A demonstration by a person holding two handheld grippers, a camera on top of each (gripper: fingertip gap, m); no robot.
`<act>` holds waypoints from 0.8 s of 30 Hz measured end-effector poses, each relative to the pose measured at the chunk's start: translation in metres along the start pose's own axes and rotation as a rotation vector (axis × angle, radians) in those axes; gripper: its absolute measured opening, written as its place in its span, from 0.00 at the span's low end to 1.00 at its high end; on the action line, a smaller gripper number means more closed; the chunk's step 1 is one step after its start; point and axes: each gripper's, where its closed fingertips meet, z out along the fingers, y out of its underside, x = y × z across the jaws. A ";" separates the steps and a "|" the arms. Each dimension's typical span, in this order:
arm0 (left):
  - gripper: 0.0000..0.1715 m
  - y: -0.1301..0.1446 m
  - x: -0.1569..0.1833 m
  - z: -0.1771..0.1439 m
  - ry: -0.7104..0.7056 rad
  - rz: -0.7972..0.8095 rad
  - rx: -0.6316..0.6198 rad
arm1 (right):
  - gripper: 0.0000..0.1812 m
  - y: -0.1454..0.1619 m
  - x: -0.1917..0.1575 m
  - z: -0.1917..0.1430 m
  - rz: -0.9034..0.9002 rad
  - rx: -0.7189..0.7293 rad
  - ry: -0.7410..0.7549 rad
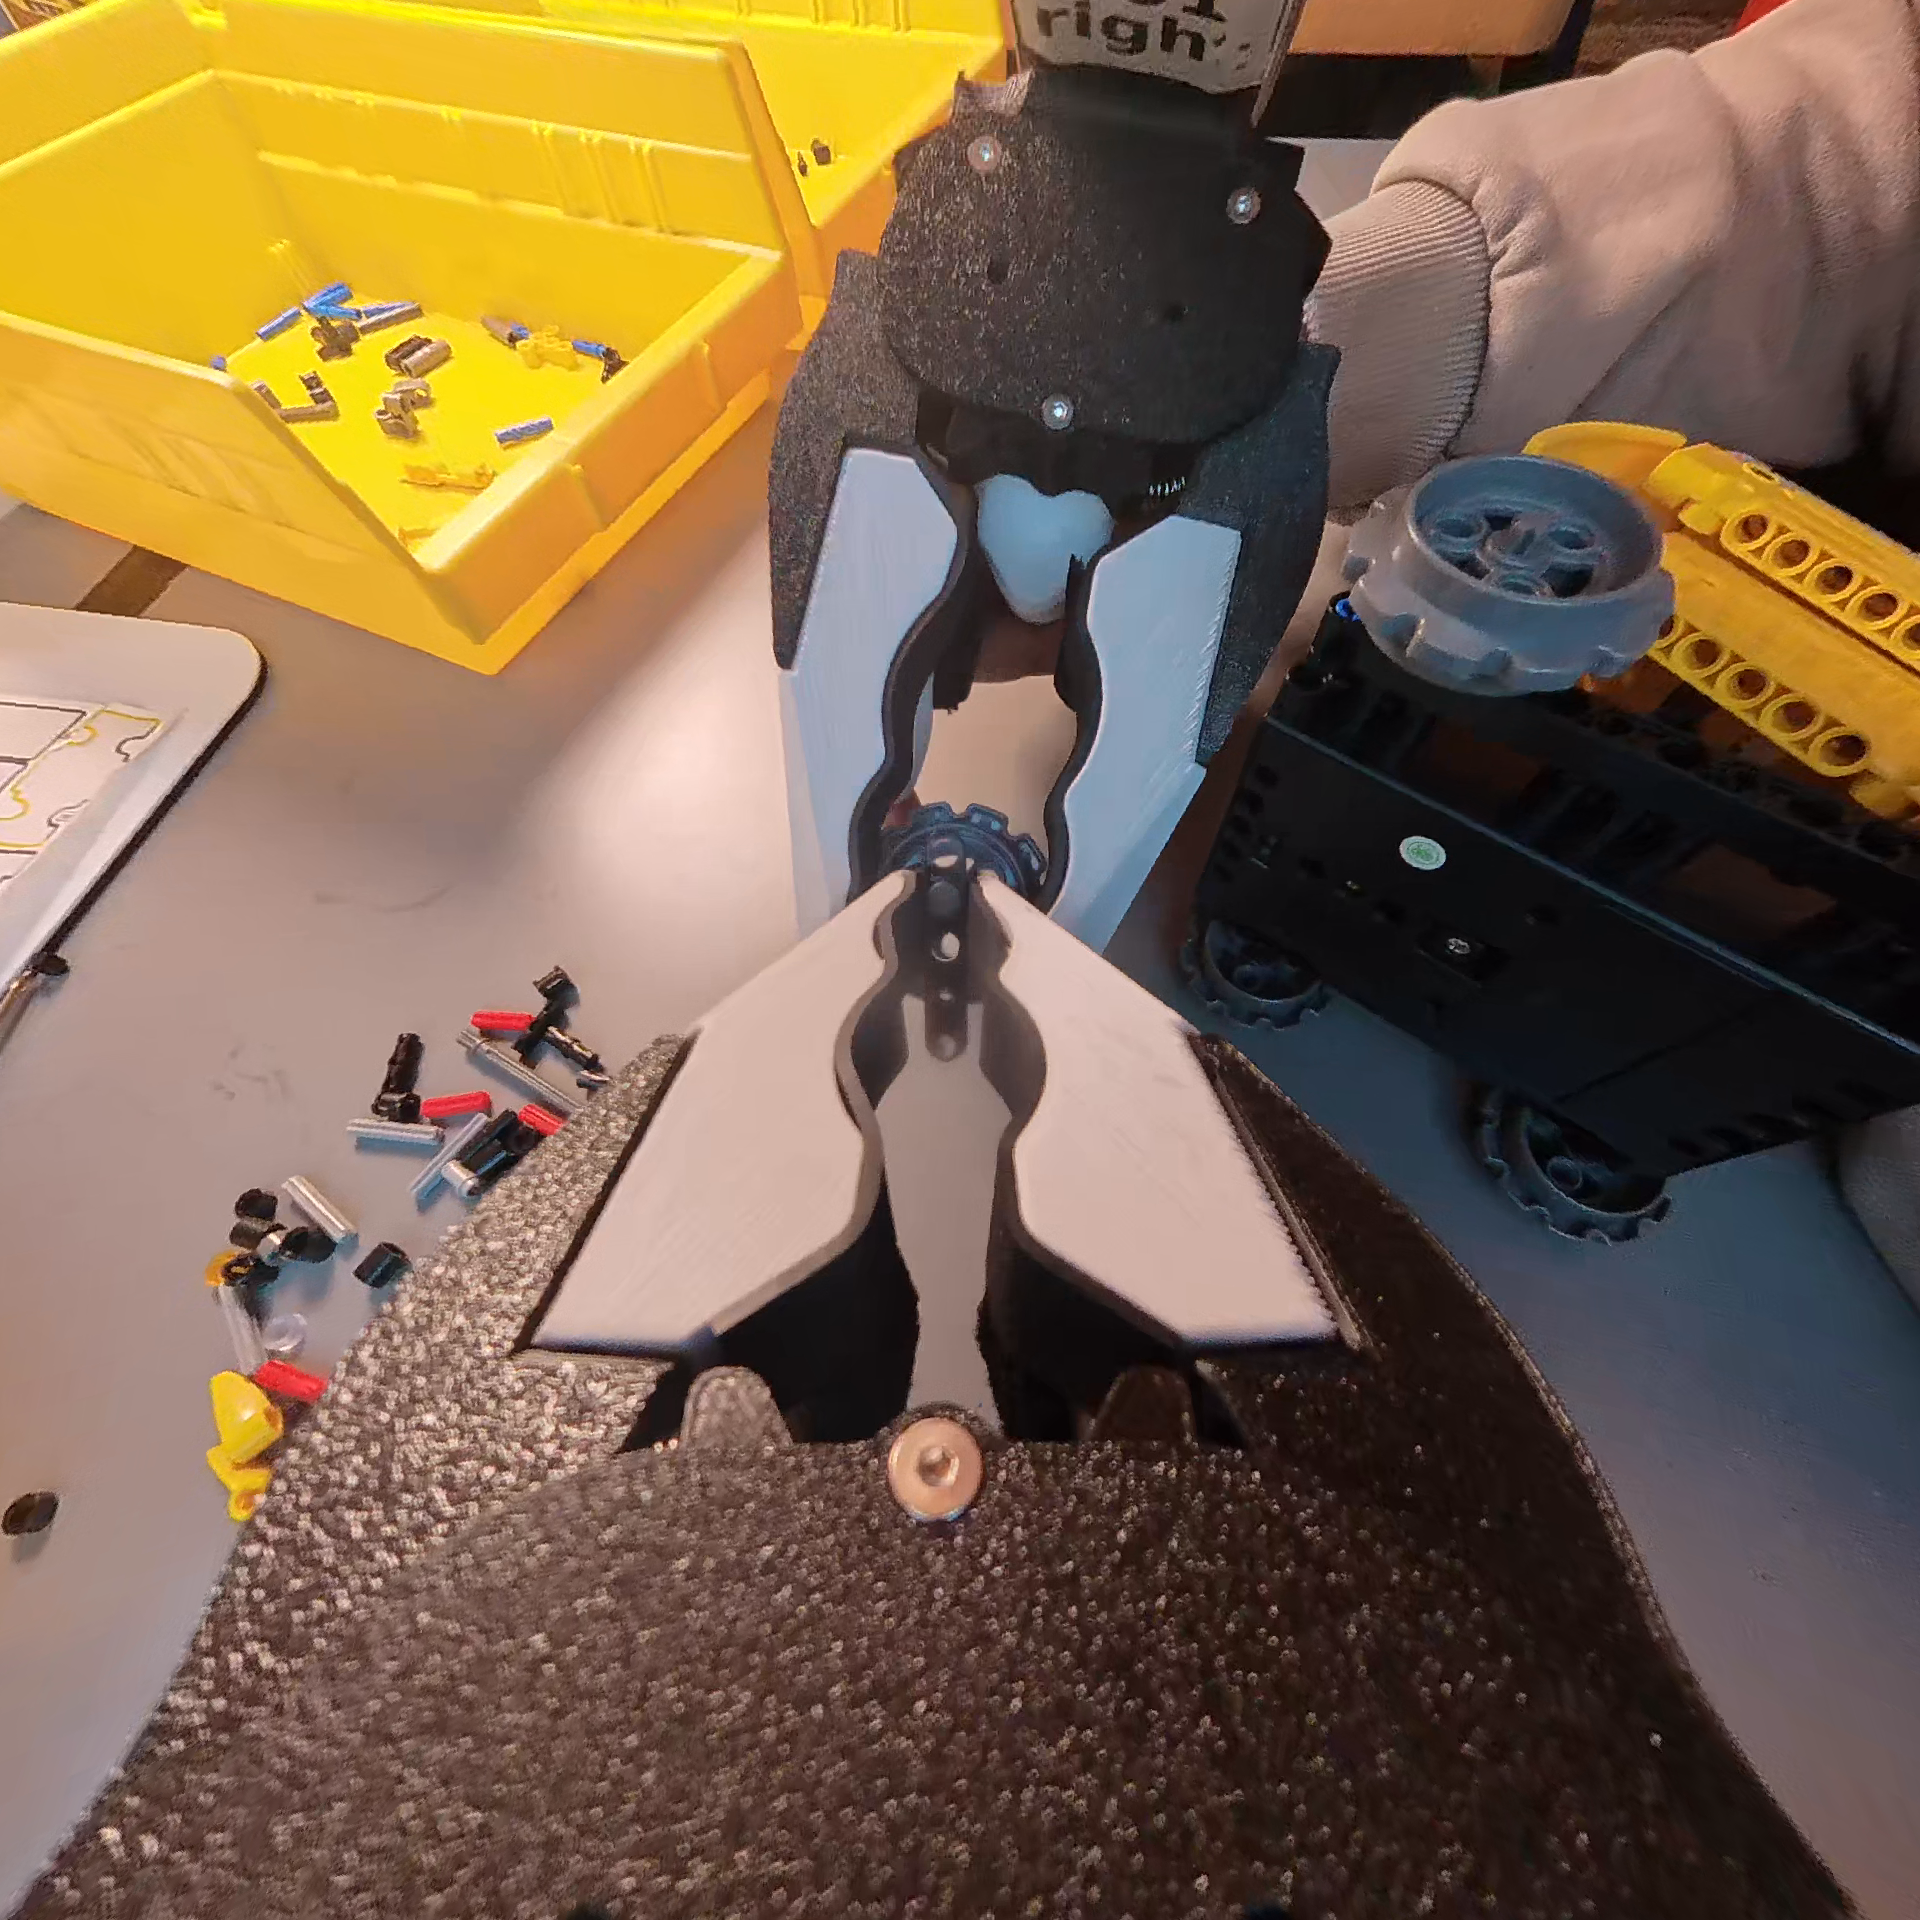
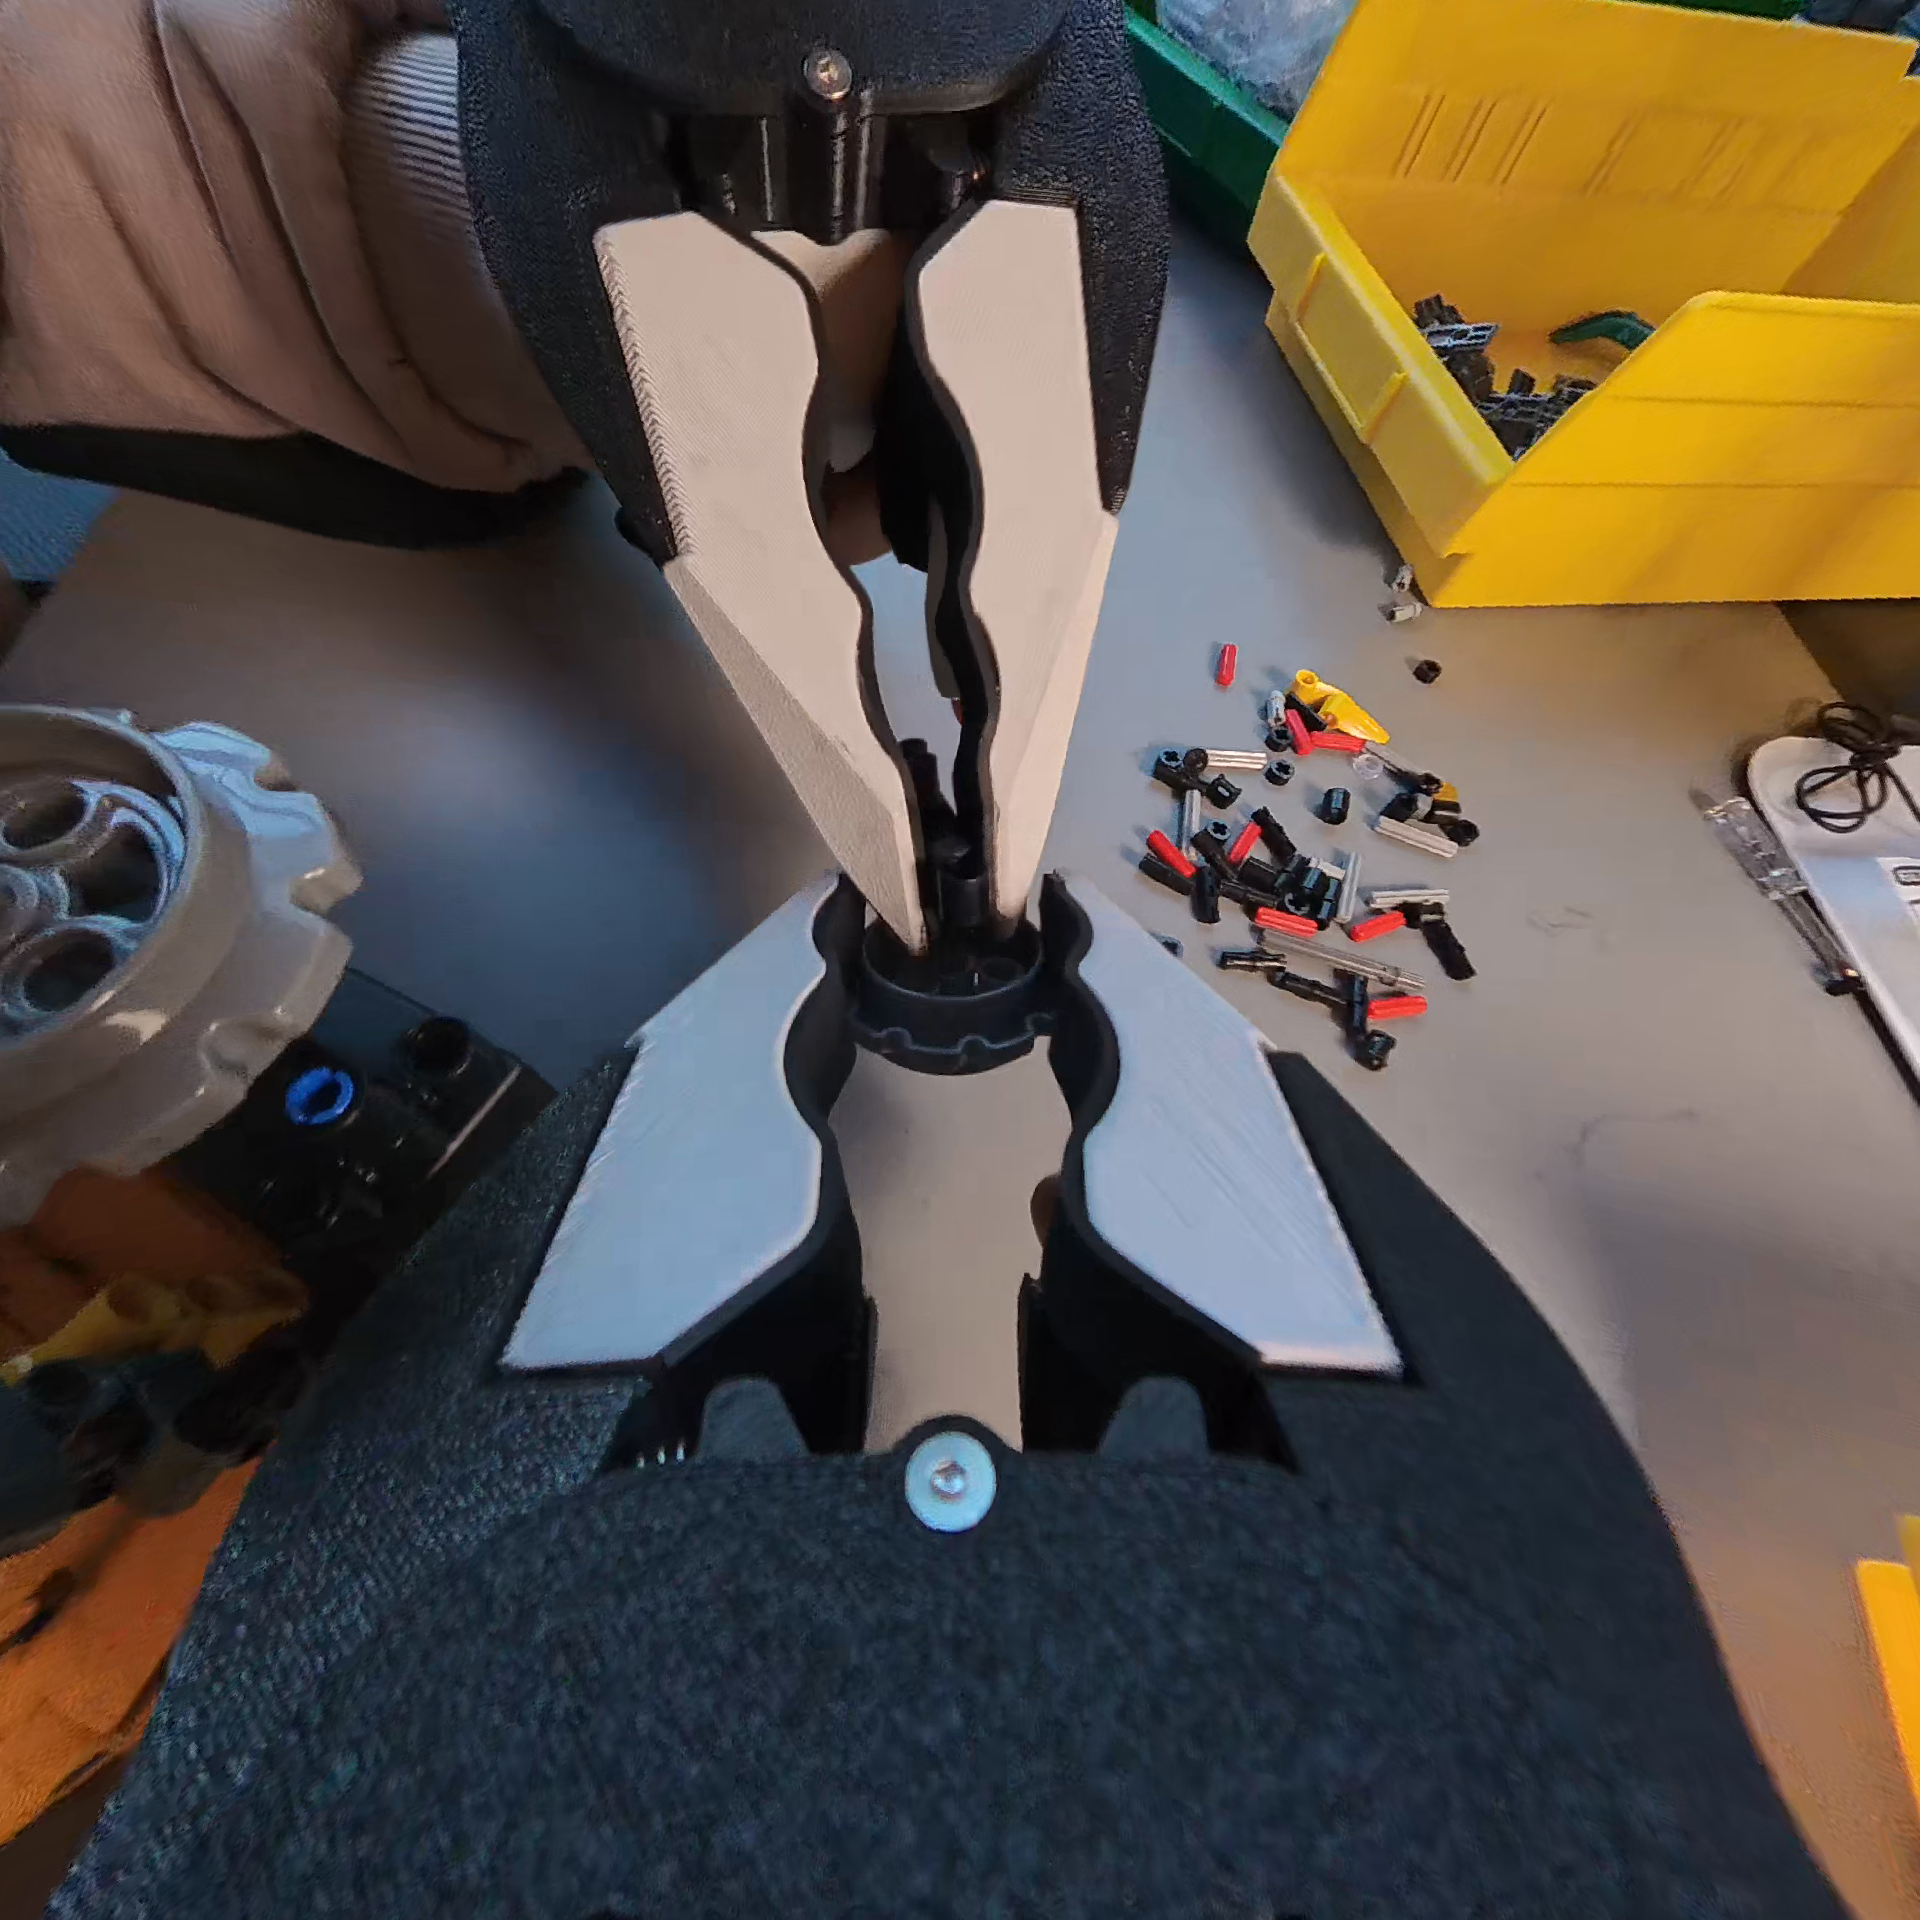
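My left gripper (image 1: 943, 896) is shut on a thin black beam with holes (image 1: 943, 971), held upright between its tips. My right gripper (image 1: 961, 875) faces it from the far side and is shut on a small dark toothed wheel (image 1: 1013, 847). In the right wrist view, my right gripper (image 2: 948, 914) clamps the dark wheel (image 2: 948, 1023) by its rim, just above the table. My left gripper (image 2: 961, 920) comes down from above with the black beam (image 2: 940, 821), whose end sits in the wheel's hub. The two grippers' tips nearly touch.
A black and yellow brick vehicle (image 1: 1538, 862) with grey toothed wheels (image 1: 1507, 582) lies to the right. A pile of small black, red and grey pins (image 1: 468, 1112) lies on the grey table. Yellow bins (image 1: 343, 343) stand behind. A white board with a printed sheet (image 1: 94, 727) lies at the left. A sleeved arm (image 1: 1662, 239) is at the back right.
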 end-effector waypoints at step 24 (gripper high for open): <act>0.04 -0.020 0.004 -0.001 0.085 -0.106 0.155 | 0.18 -0.010 0.000 -0.014 0.013 0.078 0.012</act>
